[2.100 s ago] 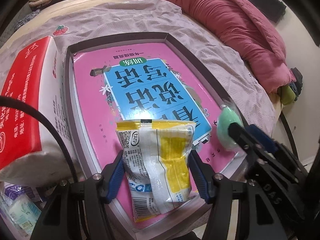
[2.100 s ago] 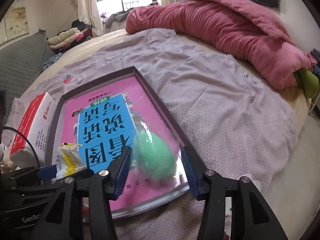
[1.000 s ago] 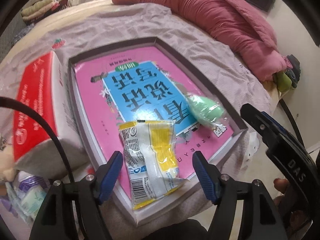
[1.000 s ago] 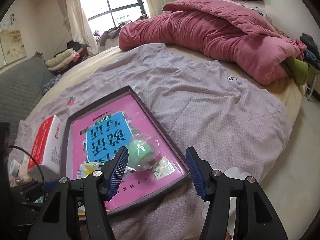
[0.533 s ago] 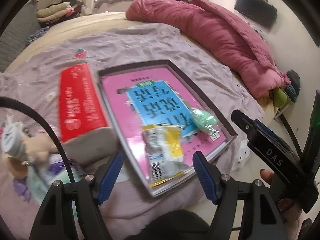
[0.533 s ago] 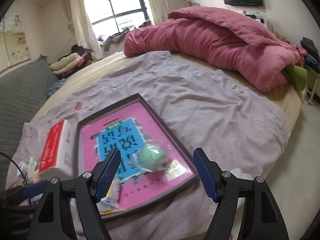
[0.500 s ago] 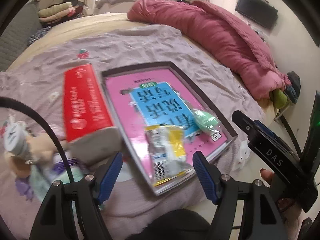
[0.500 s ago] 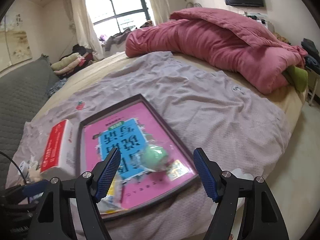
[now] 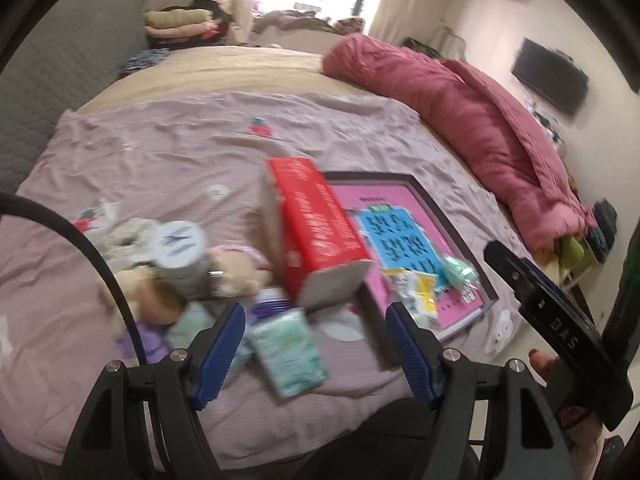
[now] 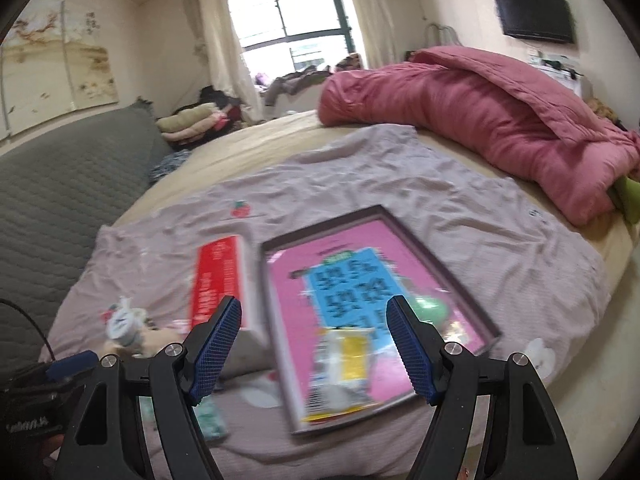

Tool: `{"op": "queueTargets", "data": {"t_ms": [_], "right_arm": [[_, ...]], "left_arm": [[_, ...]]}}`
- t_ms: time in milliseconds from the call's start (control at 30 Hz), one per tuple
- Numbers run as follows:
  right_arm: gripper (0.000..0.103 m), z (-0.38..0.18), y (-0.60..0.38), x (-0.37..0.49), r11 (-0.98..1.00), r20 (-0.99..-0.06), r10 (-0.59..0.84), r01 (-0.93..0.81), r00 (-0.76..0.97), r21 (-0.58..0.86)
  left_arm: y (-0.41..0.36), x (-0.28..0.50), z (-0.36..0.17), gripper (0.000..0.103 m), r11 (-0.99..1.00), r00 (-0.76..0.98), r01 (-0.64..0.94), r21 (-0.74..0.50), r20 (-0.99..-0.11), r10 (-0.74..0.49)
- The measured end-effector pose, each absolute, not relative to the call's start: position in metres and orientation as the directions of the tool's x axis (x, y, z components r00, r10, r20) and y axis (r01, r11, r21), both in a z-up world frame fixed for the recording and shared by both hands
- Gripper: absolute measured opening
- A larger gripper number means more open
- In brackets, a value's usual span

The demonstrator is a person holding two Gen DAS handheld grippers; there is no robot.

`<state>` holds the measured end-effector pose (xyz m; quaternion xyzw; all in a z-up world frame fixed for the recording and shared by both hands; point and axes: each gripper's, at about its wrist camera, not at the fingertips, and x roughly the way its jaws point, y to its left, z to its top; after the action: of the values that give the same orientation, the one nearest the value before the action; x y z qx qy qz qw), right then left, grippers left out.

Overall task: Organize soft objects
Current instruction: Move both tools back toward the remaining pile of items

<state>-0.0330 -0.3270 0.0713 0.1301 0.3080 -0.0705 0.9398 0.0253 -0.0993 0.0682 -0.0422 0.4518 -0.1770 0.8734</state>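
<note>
A dark-framed tray (image 9: pixel 432 204) (image 10: pixel 448 268) with a pink and blue picture lies on the lilac bedsheet. On it lie a white and yellow snack packet (image 9: pixel 416 296) (image 10: pixel 344 364) and a green soft egg in clear wrap (image 9: pixel 460 274) (image 10: pixel 430 308). My left gripper (image 9: pixel 316 340) is open and empty, held above a pale green tissue pack (image 9: pixel 288 350). My right gripper (image 10: pixel 314 350) is open and empty, held high over the tray's near end. The right gripper's body shows at the right of the left wrist view.
A red and white tissue box (image 9: pixel 316 228) (image 10: pixel 220 280) stands left of the tray. A soft doll (image 9: pixel 160 292), a grey-capped jar (image 9: pixel 182 256) and small packs lie at the left. A rolled pink duvet (image 10: pixel 460 100) lies at the back right. The bed edge is near.
Both grippers let go of the packet and the green egg on the tray and pulled up and back. The left gripper has swung left towards the pile of small things.
</note>
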Motion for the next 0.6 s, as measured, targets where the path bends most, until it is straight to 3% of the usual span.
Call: {"op": "queueTargets", "data": {"t_ms": [600], "right_arm": [[0.076,0.07,-0.218,-0.039,0.985,-0.608,0.121,-0.017,0.784,0.173]], "left_arm": [[0.049,0.019,0.071,0.073,0.959,0.609,0.026,-0.282,-0.756,-0.239]]}}
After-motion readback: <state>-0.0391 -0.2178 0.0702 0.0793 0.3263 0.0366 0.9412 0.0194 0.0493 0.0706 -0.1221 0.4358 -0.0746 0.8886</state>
